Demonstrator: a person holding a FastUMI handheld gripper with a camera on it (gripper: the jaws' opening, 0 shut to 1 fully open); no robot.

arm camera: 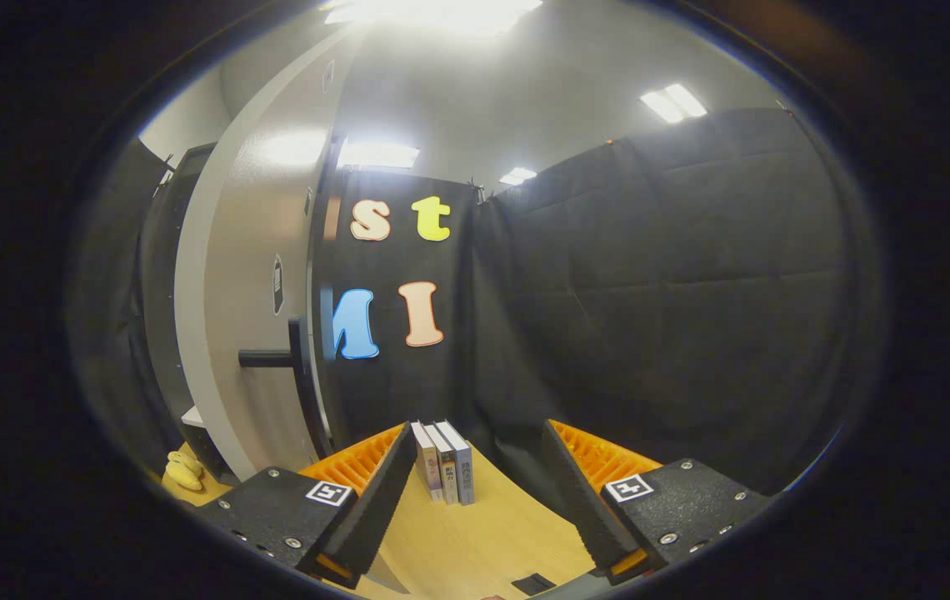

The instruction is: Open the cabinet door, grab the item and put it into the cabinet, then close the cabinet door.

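Observation:
A tall grey cabinet door [254, 333] stands swung open to the left of my fingers, with a dark bar handle [279, 358] sticking out of it. The dark cabinet body [167, 317] shows behind the door, with a pale shelf edge [192, 415] low down. A few upright books [444, 462] stand on the wooden table [483, 533] just ahead, close to the left finger. My gripper [479, 508] is open with nothing between its fingers.
A yellow banana-like object [183, 471] lies on the table at the cabinet's foot, left of my left finger. Black cloth walls close off the space ahead and to the right. A small dark flat item [535, 583] lies on the table near the fingers.

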